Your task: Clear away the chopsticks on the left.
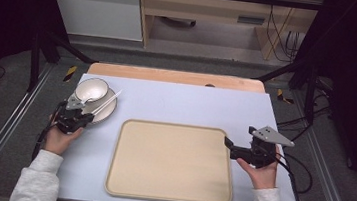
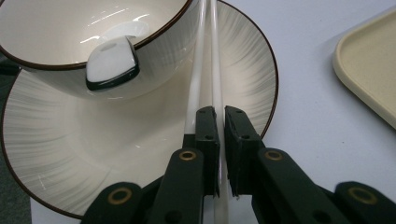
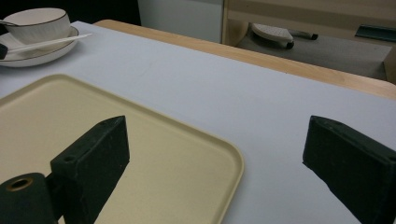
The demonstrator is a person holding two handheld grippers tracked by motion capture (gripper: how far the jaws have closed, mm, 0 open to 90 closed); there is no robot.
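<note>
— Chopsticks first, at the far left: what were they like?

— White, smooth and thin, a pair lying side by side across my plate, tips pointing away past the bowl. My left gripper was pinched tight on them near their near ends; one stick ran between the black pads, the other just beside the left pad, so I couldn't tell if both were caught.

— And the crockery?

— Glossy cream ceramic with a thin dark rim. The round plate had faint grey streaks fanning out; the bowl sat on it, with a white, dark-edged spoon handle resting over its lip. The spoon's scoop was hidden inside the bowl.

— Further right?

— A beige tray, matte, rectangular with rounded corners and a low raised lip, bare, on the pale blue table cover. Open cover lay between plate and tray.

— Your other hand?

— My right gripper hung beside the tray's right edge, jaws spread wide with nothing between them, one pad over the tray corner, one over the cover.
</note>
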